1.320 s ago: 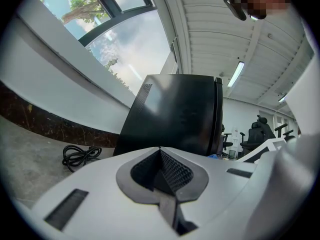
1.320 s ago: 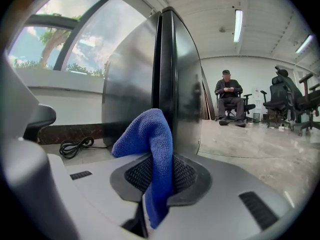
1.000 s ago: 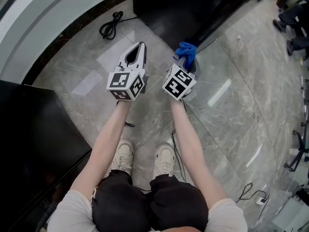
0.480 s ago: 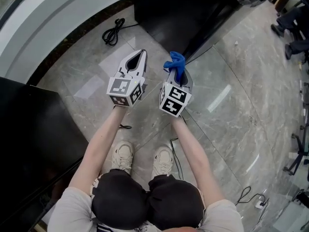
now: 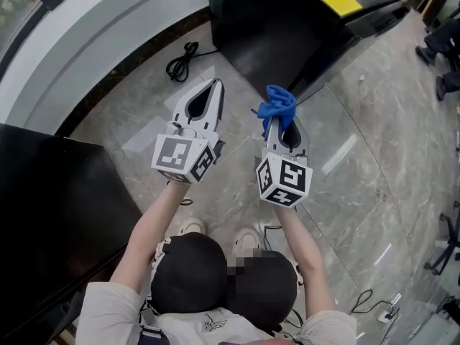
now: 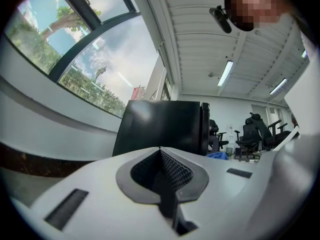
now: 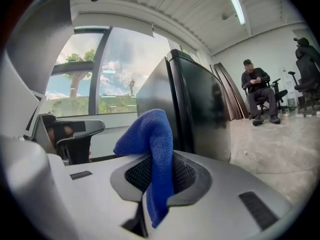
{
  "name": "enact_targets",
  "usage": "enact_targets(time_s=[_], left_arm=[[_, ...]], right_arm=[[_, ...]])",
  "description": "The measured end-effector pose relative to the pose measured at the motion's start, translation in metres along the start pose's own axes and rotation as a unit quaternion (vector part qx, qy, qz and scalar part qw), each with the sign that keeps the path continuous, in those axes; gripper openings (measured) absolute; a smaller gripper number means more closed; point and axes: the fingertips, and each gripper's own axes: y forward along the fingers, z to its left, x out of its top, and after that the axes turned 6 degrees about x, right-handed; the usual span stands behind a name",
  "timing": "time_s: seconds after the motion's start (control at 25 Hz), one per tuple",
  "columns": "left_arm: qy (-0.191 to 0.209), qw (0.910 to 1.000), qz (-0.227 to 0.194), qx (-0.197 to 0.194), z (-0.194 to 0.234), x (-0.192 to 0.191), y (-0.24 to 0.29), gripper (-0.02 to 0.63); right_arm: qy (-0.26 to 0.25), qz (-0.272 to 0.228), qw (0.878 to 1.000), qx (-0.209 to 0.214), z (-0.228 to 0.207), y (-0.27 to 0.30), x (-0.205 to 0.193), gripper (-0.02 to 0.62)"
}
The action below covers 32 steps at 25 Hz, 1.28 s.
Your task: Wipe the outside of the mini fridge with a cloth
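Note:
The black mini fridge [image 5: 280, 20] stands on the floor ahead of me, with a yellow note [image 5: 341, 3] on its top. It fills the middle of the left gripper view [image 6: 160, 126] and rises just beyond the jaws in the right gripper view [image 7: 192, 109]. My right gripper [image 5: 277, 113] is shut on a blue cloth [image 5: 277, 106], which bunches out above the jaws [image 7: 150, 144]. My left gripper [image 5: 208, 92] is shut and holds nothing. Both point at the fridge, a short way from its front.
A coiled black cable [image 5: 183, 60] lies on the marble floor left of the fridge. A black cabinet [image 5: 50, 207] stands at my left. A curved white wall [image 5: 93, 27] runs behind. Office chairs [image 6: 252, 134] and a seated person [image 7: 257, 91] are farther off.
Both grippers have lifted and tilted up toward the fridge. The right one with the cloth has drifted right, and the head view now shows more of the fridge top.

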Motion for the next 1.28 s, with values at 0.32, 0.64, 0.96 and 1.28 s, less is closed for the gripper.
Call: enact_targets(time_s=[0.32,0.64,0.96,1.28], left_arm=[[-0.01,0.9992,-0.038,0.01,0.006,0.049,0.032,0.005],[-0.008,0.9983,-0.046,0.036,-0.025,0.187,0.049,0.005],[-0.041,0.9983,-0.023,0.034,-0.112,0.469,0.049,0.005],[-0.008,0.9981,-0.04,0.046,-0.194,0.693,0.022,0.005]], right_arm=[[-0.07,-0.069,0.99,0.101,0.03,0.022,0.084,0.08],[-0.059,-0.032,0.993,0.095,0.046,0.016,0.208,0.081],[-0.013,-0.026,0.996,0.085,0.09,-0.046,0.507,0.081],[-0.015,-0.036,0.994,0.097,0.116,-0.141,0.749,0.08]])
